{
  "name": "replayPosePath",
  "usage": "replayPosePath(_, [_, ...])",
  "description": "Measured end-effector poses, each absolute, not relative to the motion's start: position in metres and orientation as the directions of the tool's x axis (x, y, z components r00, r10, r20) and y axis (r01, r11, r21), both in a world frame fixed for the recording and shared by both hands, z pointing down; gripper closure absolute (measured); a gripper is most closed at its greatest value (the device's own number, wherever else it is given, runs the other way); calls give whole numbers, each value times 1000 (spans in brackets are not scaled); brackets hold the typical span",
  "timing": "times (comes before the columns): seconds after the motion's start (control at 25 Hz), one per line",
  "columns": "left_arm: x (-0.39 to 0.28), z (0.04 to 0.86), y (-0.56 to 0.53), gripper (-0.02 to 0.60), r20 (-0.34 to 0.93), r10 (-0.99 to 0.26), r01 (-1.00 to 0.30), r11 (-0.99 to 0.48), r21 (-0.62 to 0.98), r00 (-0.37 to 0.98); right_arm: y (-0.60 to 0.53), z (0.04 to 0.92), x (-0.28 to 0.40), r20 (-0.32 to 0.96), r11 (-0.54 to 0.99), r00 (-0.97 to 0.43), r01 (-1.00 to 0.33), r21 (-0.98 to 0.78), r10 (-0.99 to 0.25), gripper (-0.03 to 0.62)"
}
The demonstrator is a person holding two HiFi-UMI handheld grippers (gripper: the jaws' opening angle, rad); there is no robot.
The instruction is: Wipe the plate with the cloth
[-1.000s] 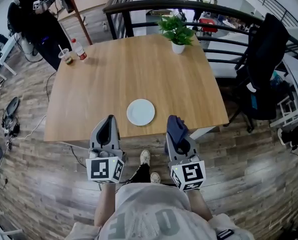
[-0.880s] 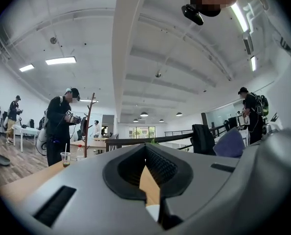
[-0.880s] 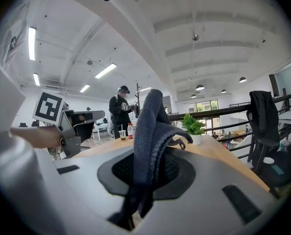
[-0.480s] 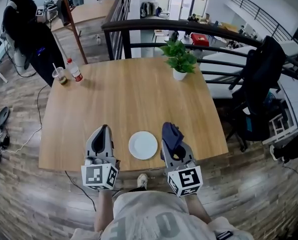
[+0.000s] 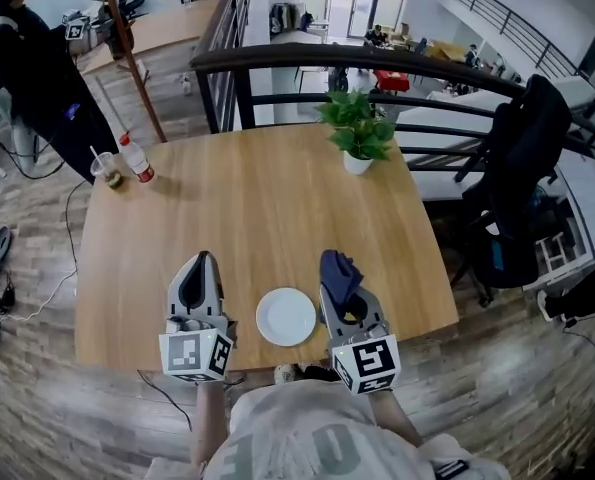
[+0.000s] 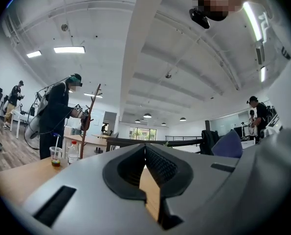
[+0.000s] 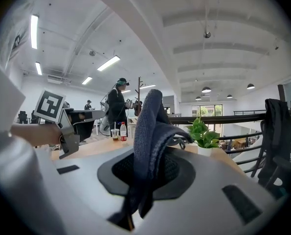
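A white round plate (image 5: pixel 286 316) lies on the wooden table (image 5: pixel 247 208) close to its near edge, between my two grippers. My left gripper (image 5: pixel 203 260) hovers just left of the plate, shut and empty; in the left gripper view (image 6: pixel 145 148) its jaws meet with nothing between them. My right gripper (image 5: pixel 334 265) is just right of the plate, shut on a dark blue cloth (image 5: pixel 339 272). In the right gripper view the cloth (image 7: pixel 149 131) stands up from between the jaws and droops over them.
A potted green plant (image 5: pixel 356 131) stands at the table's far edge. A plastic cup (image 5: pixel 105 169) and a red-capped bottle (image 5: pixel 135 158) sit at the far left corner. A black railing (image 5: pixel 377 68) runs behind. A dark chair with a jacket (image 5: pixel 522 188) is to the right. A person (image 5: pixel 32 58) stands far left.
Both grippers have come forward over the table's near edge and now flank the plate. The cloth stays in the right gripper.
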State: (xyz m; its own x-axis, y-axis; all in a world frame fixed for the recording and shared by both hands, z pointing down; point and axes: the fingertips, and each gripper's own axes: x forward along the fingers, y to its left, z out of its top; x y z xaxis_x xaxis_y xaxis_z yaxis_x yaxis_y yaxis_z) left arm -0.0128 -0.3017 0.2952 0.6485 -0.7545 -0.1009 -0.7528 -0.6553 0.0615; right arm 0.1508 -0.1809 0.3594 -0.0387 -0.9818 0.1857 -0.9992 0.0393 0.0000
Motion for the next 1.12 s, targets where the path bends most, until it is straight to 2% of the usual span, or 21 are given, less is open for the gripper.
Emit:
replayPosePath(0.16, [3, 295, -310, 574, -70, -767, -764, -641, 77, 637, -189, 362, 167, 211, 76, -74, -997, 2, -975, 537])
replayPosePath(0.32, [2, 311, -322, 556, 26, -777, -775, -625, 94, 629, -198, 365, 178, 214, 98, -96, -995, 0, -972, 537])
replayPosePath(0.48, [-10, 336, -325, 383, 120, -769, -777, -613, 145, 628, -204, 365, 180, 194, 105, -110, -994, -36, -975, 537])
replayPosePath(0.56, [-14, 352, -333, 348, 173, -746, -762, -599, 247, 643, -211, 357, 180, 166, 110, -117, -993, -51, -979, 537])
replayPosePath(0.68, [-14, 396, -330, 350, 283, -653, -696, -544, 469, 702, -211, 360, 181, 170, 107, -120, -991, -83, -978, 537])
replayPosePath(0.84, [-15, 461, -310, 350, 333, -568, -583, -341, 737, 753, -201, 371, 178, 200, 112, -132, -988, -106, -971, 537])
replayPosePath(1.0, [-15, 534, -278, 350, 469, -454, -596, -188, 781, 757, -192, 382, 180, 228, 110, -132, -988, -107, -965, 537])
replayPosePath(1.12, [-17, 567, -255, 350, 521, -391, -604, -120, 788, 758, -184, 389, 183, 248, 100, -126, -988, -114, -961, 537])
